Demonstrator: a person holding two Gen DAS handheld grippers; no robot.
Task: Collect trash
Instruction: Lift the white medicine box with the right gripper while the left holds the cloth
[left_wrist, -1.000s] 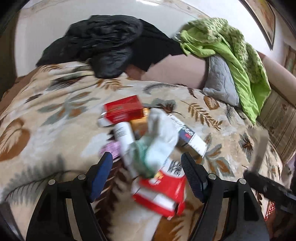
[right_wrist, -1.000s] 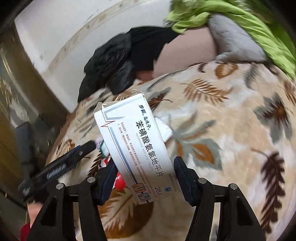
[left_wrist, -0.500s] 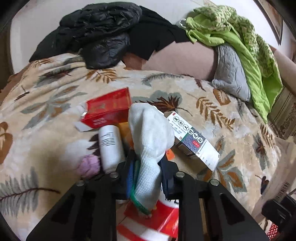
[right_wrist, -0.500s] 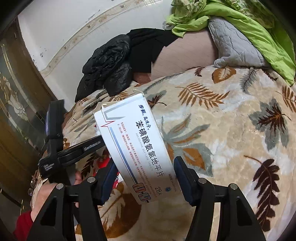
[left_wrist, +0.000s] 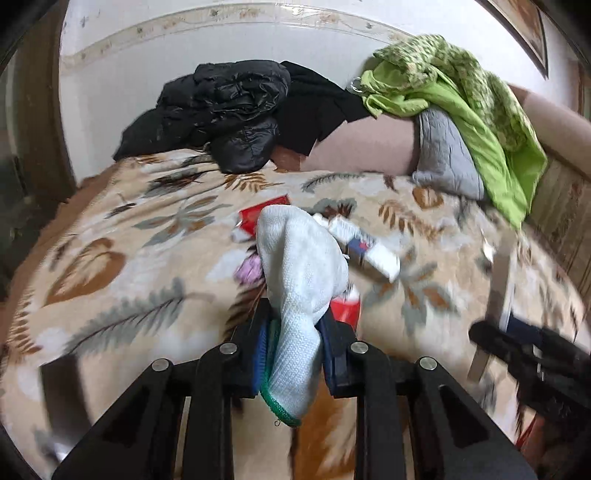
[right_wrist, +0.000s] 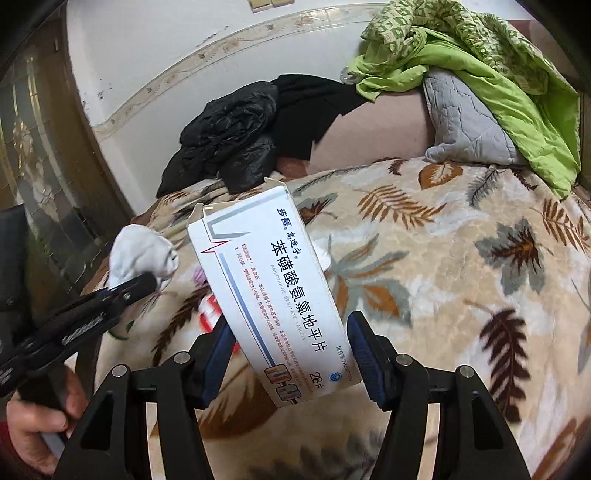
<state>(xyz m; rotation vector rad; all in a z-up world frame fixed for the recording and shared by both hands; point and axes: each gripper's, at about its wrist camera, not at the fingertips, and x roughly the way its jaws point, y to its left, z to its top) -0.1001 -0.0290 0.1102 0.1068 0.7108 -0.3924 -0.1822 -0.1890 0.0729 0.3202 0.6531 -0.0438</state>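
My left gripper (left_wrist: 295, 343) is shut on a white knit sock (left_wrist: 301, 266) with a green hem, held up above the leaf-patterned blanket (left_wrist: 122, 258). Behind the sock lies a small pile: a red box (left_wrist: 253, 218), a white and blue box (left_wrist: 369, 251), a pink scrap (left_wrist: 249, 267) and a red packet (left_wrist: 345, 308). My right gripper (right_wrist: 291, 354) is shut on a white medicine box (right_wrist: 273, 295) with blue print, held tilted over the blanket. In the right wrist view, the left gripper (right_wrist: 147, 284) with the sock (right_wrist: 140, 254) shows at the left, with a hand (right_wrist: 33, 417) on its handle.
A black jacket (left_wrist: 221, 118) is heaped at the far edge against the white wall. A green garment (left_wrist: 461, 103) and a grey quilted cushion (left_wrist: 443, 155) lie at the back right. A dark door (right_wrist: 37, 184) stands on the left.
My left gripper closed on the white sock and lifted it up and back from the pile. My right gripper kept its hold on the medicine box and shifted a little.
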